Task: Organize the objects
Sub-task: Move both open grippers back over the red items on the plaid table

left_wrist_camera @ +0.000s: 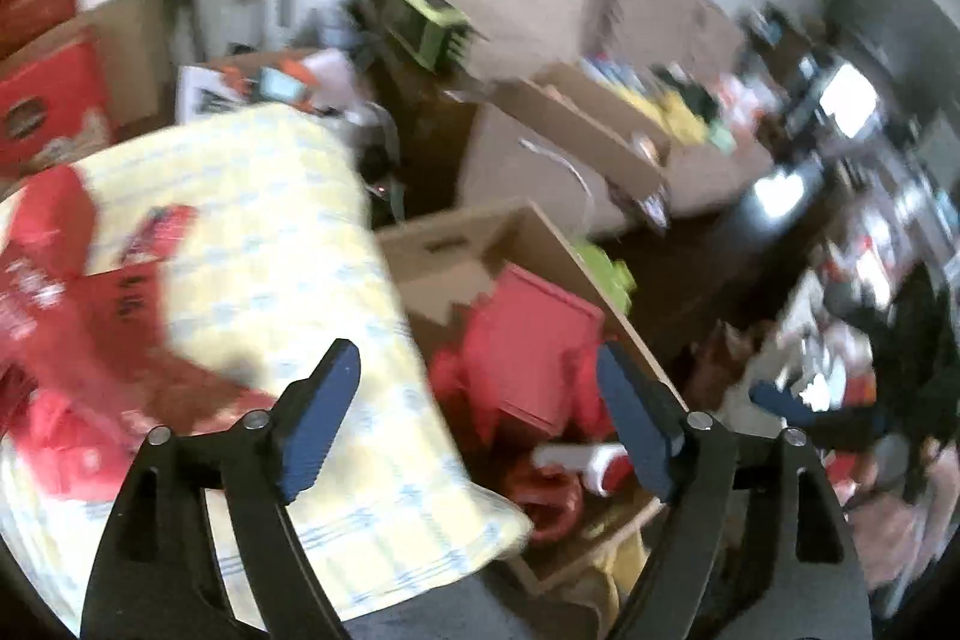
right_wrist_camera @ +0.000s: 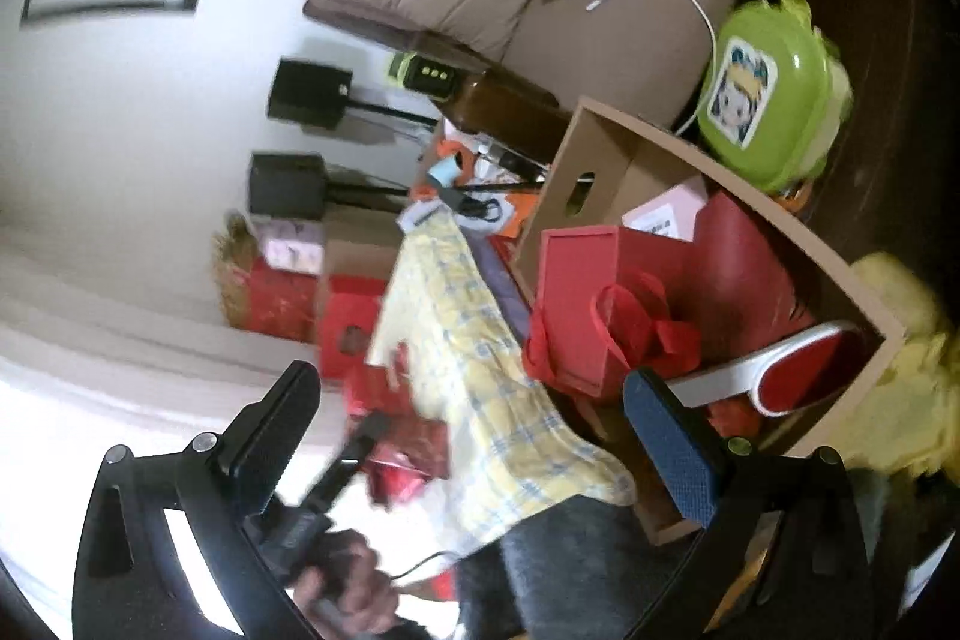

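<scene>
Left claw [left_wrist_camera: 477, 412] empty and wide above yellow plaid cloth [left_wrist_camera: 288, 280] beside cardboard box [left_wrist_camera: 540, 244] of red items.

We see the left wrist view smeared by motion blur: the red things [left_wrist_camera: 66, 316] on the yellow checked cloth [left_wrist_camera: 264, 232] stay unreadable. The far right clutter [left_wrist_camera: 852, 196] blurs together. The cardboard box [right_wrist_camera: 606, 160] hides its floor.

Cardboard box [right_wrist_camera: 606, 160] seemingly crammed; little room.

Soft yellow checked quilted cloth [right_wrist_camera: 480, 358] lies beside a matt brown cardboard box [right_wrist_camera: 606, 160]; inside, a red paper gift bag [right_wrist_camera: 588, 304] (ribbon handles). The glossy green plastic case [right_wrist_camera: 774, 94] shines.
</scene>
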A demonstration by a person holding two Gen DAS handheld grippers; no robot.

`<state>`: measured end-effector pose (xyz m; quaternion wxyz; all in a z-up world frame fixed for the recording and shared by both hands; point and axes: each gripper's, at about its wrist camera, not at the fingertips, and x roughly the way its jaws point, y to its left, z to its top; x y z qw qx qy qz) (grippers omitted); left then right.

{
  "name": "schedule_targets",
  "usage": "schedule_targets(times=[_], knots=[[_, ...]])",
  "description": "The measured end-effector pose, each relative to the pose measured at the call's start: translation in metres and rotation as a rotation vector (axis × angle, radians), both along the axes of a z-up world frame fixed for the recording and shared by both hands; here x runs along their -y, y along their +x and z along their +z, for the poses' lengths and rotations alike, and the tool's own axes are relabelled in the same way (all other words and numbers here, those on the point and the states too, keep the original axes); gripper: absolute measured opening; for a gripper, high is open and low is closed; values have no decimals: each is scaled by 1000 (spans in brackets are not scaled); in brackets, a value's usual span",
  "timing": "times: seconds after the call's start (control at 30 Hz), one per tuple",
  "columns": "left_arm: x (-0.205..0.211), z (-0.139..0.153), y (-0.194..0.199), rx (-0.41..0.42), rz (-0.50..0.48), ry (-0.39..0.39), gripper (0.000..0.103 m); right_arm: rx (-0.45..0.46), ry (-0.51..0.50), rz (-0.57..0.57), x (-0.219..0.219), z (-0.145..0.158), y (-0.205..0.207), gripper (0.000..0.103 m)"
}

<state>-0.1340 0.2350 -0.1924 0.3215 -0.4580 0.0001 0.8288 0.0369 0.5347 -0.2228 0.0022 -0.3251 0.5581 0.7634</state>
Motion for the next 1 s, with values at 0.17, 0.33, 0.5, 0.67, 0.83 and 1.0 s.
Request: schedule_targets(times=[0.17, 0.33, 0.5, 0.67, 0.83, 1.0], knots=[[88, 22, -23, -21, 212, 78, 83, 55, 294, 33, 38, 34, -18, 102], [186, 37, -37, -129, 384, -48, 91, 83, 677, -33, 64, 60, -14, 101], [281, 25, -54, -117, 549, -51, 91, 73, 807, 164, 110, 59, -34, 101], [354, 9, -56, -51, 678, 55, 91, -25, 878, 243, 153, 63, -48, 101], [392, -4, -56, -20, 735, 114, 91, -178, 1039, 252, 206, 68, -60, 102], [394, -14, -59, -15, 723, 103, 91, -232, 1184, 384, 253, 55, -91, 102]])
